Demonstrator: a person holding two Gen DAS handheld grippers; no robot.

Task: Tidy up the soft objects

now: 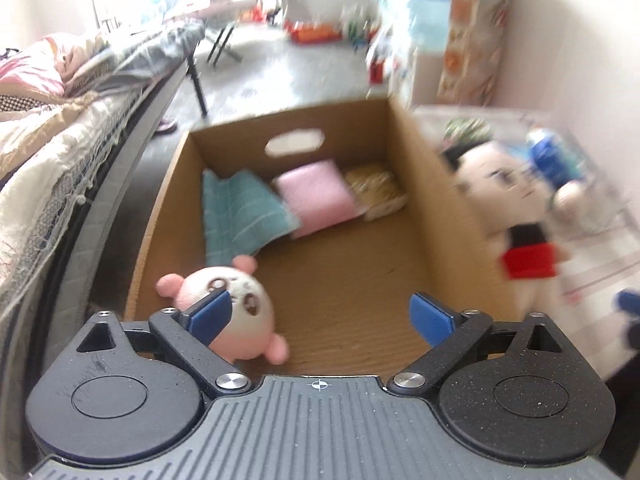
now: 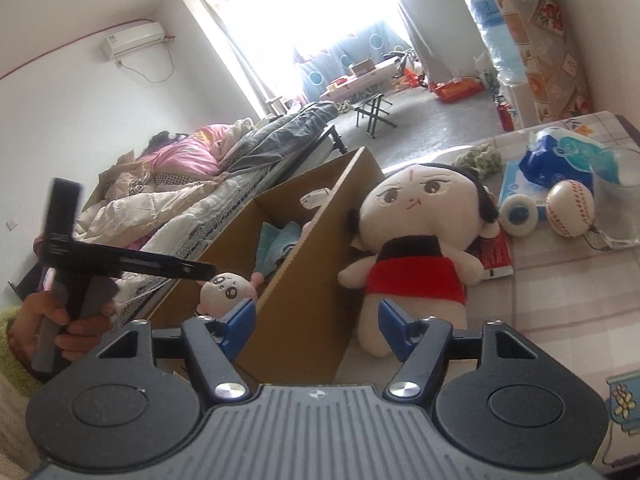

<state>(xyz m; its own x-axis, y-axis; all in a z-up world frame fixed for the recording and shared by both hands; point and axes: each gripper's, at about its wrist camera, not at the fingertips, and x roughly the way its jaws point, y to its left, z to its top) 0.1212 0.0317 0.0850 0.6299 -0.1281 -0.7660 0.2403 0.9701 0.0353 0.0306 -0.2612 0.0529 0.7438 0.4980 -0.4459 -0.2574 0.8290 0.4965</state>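
Observation:
An open cardboard box (image 1: 420, 200) holds a teal towel (image 1: 236, 212), a pink cloth (image 1: 316, 196) and a yellow cloth (image 1: 374, 188). A small pink plush (image 1: 248, 292) hangs low at the box's near left corner, behind the left finger. My left gripper (image 1: 320, 316) is open wide over the box, with nothing pressed between its pads. A big-headed doll (image 2: 420, 216) in a red top stands on the table against the box's outer wall (image 2: 304, 280). My right gripper (image 2: 316, 324) is open just before the doll's legs and the box wall. The pink plush (image 2: 226, 286) also shows in the right wrist view.
A bed (image 1: 60, 140) with rumpled covers runs along the box's left side. On the checked tablecloth (image 2: 560, 300) behind the doll lie a baseball (image 2: 570, 208), a tape roll (image 2: 520, 214), a blue tissue pack (image 2: 548, 160), a glass jug (image 2: 618, 196) and a red booklet (image 2: 494, 256).

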